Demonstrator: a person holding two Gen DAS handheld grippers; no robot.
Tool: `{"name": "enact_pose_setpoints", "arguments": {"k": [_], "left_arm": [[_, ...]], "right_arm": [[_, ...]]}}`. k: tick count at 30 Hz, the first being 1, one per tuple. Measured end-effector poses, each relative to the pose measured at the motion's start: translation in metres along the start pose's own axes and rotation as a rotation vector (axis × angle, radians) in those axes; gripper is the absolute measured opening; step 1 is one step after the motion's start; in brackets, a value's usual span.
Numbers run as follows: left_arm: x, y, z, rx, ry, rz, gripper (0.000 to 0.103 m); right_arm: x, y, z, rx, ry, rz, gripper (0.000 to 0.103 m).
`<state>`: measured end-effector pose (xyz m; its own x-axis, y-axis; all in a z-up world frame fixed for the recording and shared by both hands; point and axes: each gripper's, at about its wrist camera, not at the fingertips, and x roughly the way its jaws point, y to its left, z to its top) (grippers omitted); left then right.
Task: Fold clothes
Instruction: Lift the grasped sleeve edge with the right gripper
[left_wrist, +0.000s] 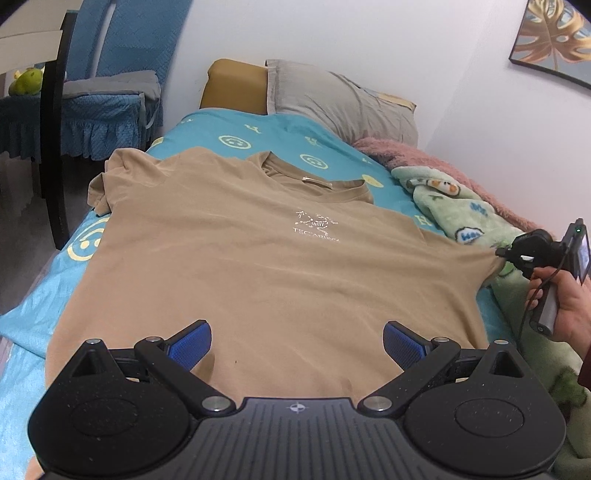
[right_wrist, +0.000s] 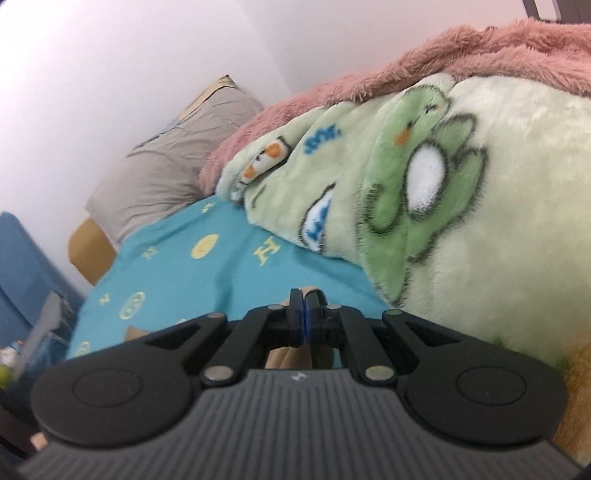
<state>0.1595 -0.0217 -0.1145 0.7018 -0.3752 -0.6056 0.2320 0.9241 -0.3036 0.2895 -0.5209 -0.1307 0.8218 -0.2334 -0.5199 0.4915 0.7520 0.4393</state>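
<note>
T-shirt: a tan T-shirt (left_wrist: 258, 266) of soft knit lies front up on the bed, spread nearly flat with faint creases, a small white printed logo on the chest and a ribbed round collar toward the pillow; its far sleeve is bunched at the bed's edge.
Bed sheet: the teal bed sheet (left_wrist: 280, 129) is smooth cotton printed with pale yellow round faces and letters.
Left gripper: the left gripper (left_wrist: 297, 341) hovers over the shirt's hem, tilted downward, its jaws spread wide with nothing between them; the blue ribbed pads (left_wrist: 192, 341) are bare.
Right gripper: the right gripper (right_wrist: 305, 308) has its jaws pressed together on a pinch of tan cloth; in the left wrist view it grips the shirt's near sleeve tip, drawn out taut to a point at the bed's right side.
Right hand: a person's hand (left_wrist: 569, 306) wraps the gripper's handle from below, a cable looping beside it.
Blankets: a fluffy pale green blanket (right_wrist: 461, 206) with cartoon frogs lies just beside the pinched sleeve, with a shaggy pink blanket (right_wrist: 480, 48) behind it along the wall.
Pillow: a grey, wrinkled pillow (left_wrist: 340, 99) leans on a mustard padded headboard (left_wrist: 236, 85).
Surroundings: a chair with a quilted blue cover (left_wrist: 110, 103) stands left of the bed; a framed leaf picture (left_wrist: 554, 37) hangs on the white wall.
</note>
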Motion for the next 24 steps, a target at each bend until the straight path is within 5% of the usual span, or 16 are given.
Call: {"name": "enact_pose_setpoints", "arguments": {"k": [4,6,7,12,16,24], "left_arm": [[-0.004,-0.001,-0.001,0.014,-0.015,0.017,0.101],[-0.006,-0.001,-0.001,0.013,-0.022,0.024,0.101],[-0.008,-0.001,0.0,0.009,-0.027,0.026,0.101],[-0.015,0.0,0.001,0.002,-0.047,0.038,0.101],[-0.018,0.001,0.002,-0.008,-0.05,0.035,0.101],[-0.015,0.006,0.003,-0.033,-0.048,0.011,0.101]], "right_arm": [[0.007,-0.001,-0.006,-0.019,0.083,0.028,0.016],[-0.003,-0.001,-0.011,0.022,0.096,0.072,0.083],[-0.011,0.0,-0.015,0.049,0.092,0.099,0.093],[-0.02,-0.006,-0.051,0.319,0.243,0.23,0.091],[0.002,-0.009,-0.095,0.491,0.381,0.2,0.09],[0.028,0.008,-0.118,0.481,0.113,0.195,0.091]]}}
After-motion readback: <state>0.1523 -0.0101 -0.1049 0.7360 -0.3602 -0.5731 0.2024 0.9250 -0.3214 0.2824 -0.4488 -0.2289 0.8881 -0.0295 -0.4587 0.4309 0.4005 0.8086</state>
